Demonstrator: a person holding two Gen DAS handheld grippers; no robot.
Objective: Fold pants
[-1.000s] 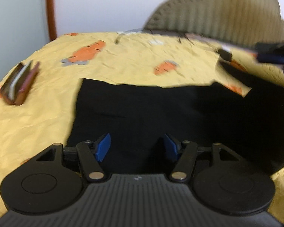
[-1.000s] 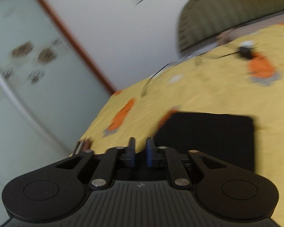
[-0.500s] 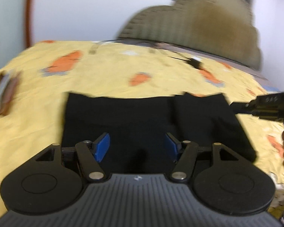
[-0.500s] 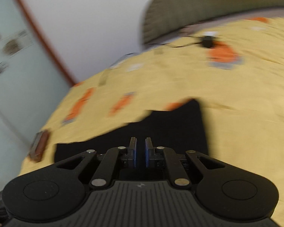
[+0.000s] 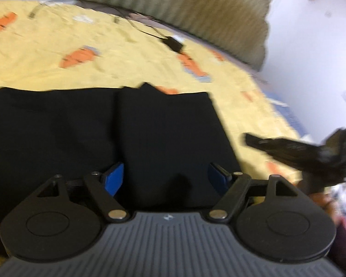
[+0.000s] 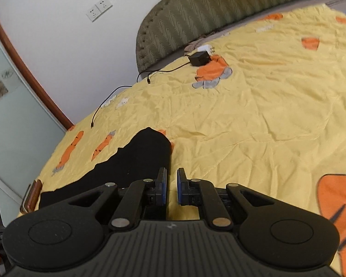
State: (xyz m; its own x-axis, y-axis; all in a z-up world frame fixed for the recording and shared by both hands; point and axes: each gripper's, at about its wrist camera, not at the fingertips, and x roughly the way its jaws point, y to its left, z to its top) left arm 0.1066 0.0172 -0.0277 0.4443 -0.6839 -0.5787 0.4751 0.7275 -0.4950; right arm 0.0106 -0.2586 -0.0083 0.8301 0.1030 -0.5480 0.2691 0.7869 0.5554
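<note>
The black pants [image 5: 85, 127] lie flat on the yellow bedspread [image 5: 46, 46], with one end folded over so a fold edge runs down the middle. My left gripper [image 5: 167, 177] is open and empty just above the near edge of the folded part. My right gripper [image 6: 171, 184] is nearly shut with a narrow gap and holds nothing. It hovers over the bedspread [image 6: 253, 127] at the right edge of the pants [image 6: 136, 161]. The right gripper also shows at the right in the left wrist view [image 5: 311, 154].
A black charger [image 6: 199, 58] with its cable lies near the padded headboard [image 6: 219, 7]. A brown wallet-like object [image 6: 31, 195] sits at the bed's left edge. Wall sockets [image 6: 99, 9] are on the white wall. Orange carrot prints dot the bedspread.
The right gripper has let go of the pants end and moved off to the right of it. The pants end now lies folded flat. The left view has swung rightward.
</note>
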